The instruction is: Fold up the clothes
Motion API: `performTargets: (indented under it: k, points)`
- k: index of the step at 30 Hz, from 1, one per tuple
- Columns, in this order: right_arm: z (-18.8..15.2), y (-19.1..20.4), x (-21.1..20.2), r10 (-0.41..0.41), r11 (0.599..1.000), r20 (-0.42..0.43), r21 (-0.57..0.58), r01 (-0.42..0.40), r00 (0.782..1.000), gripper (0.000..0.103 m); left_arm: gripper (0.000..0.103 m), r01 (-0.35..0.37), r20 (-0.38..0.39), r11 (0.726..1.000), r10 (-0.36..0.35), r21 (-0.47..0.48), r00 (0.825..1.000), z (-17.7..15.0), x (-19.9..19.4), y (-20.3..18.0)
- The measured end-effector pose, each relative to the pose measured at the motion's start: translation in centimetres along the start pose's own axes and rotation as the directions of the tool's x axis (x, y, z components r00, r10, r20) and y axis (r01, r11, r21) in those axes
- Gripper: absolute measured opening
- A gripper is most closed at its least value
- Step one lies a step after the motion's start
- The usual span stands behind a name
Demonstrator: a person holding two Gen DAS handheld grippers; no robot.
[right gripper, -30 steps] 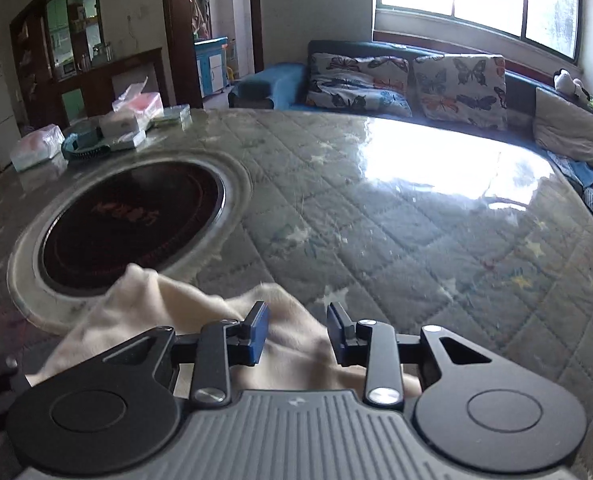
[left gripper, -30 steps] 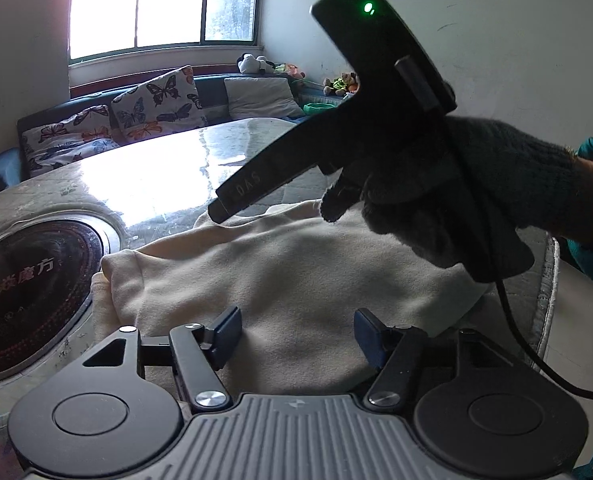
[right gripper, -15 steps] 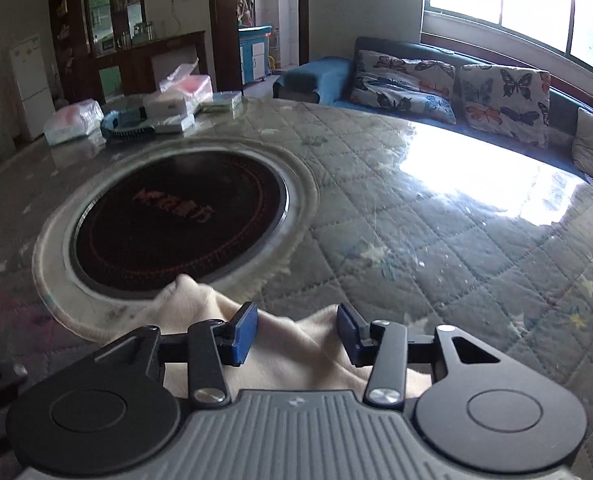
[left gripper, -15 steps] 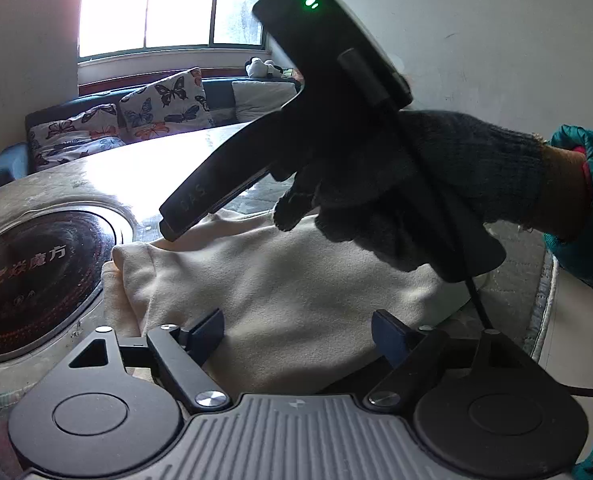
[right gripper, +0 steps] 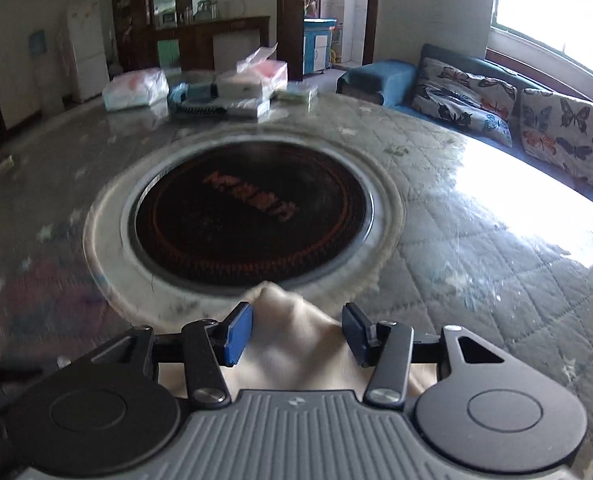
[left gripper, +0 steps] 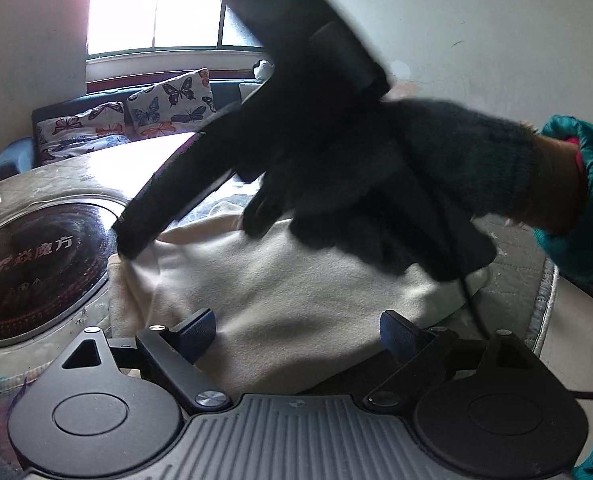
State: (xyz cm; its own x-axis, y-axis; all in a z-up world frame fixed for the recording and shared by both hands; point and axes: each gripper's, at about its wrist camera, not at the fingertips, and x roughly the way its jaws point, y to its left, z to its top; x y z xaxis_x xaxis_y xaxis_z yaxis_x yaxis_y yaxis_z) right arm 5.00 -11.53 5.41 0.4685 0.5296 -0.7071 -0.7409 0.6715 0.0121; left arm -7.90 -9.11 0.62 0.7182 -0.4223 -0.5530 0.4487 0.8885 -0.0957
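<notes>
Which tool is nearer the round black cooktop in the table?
Right. The right tool hangs at the cooktop's near rim over the cloth; the left tool sits farther back.

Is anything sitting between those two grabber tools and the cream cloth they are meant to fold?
Nothing visible does. The left gripper is open directly over the cream cloth, and the right gripper is open with a raised tip of the cloth between its fingers.

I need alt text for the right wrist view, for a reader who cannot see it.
The right gripper is open, with a peak of cream cloth between its fingers. Beyond lies a quilted table with a round black cooktop.
</notes>
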Motion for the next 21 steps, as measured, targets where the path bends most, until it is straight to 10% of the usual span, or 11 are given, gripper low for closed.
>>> performTargets:
  k: [21]
  points:
    - [-10.4, -9.7, -10.6, -0.213, 0.912, 0.093, 0.376, 0.164, 0.973, 0.057, 0.103, -0.009, -0.013, 1.0, 0.009, -0.018, 1.0, 0.2, -0.6, 0.5]
